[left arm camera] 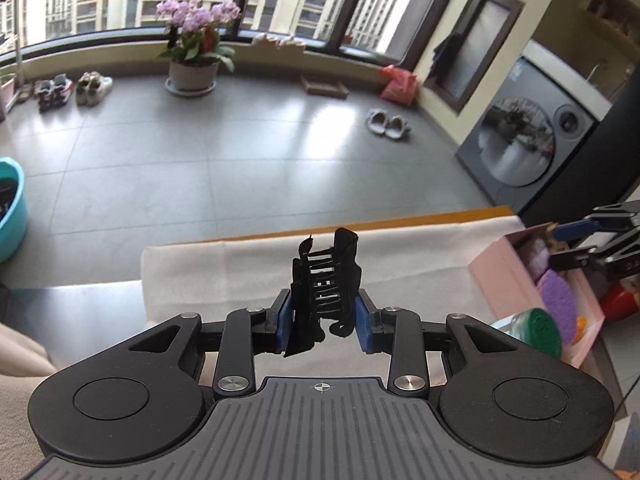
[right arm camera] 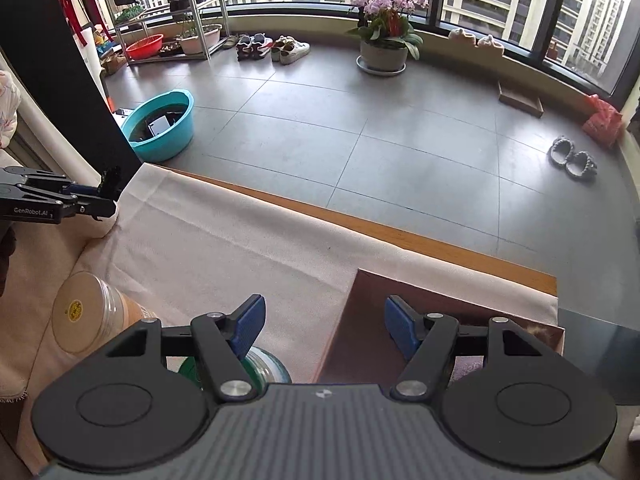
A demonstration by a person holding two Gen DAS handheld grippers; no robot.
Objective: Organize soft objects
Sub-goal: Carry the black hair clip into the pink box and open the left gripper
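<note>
Between the blue pads of the left gripper: black limp openwork fabric piece, pinched at its lower half, upper part standing free above cream cloth-covered table. Judged very light, soft, floppy; loose strands at lower edge likely to snag. Slits in the weave, so a bunched-middle hold looked safer than an edge hold. Held well left of pink open-topped storage box at far right, already holding purple round pad, with green rolled fabric at its near edge. Right gripper spread wide, nothing between pads, hovering over the box's near-left wall. Clear lidded jar at near left. Box judged the likely destination.
</note>
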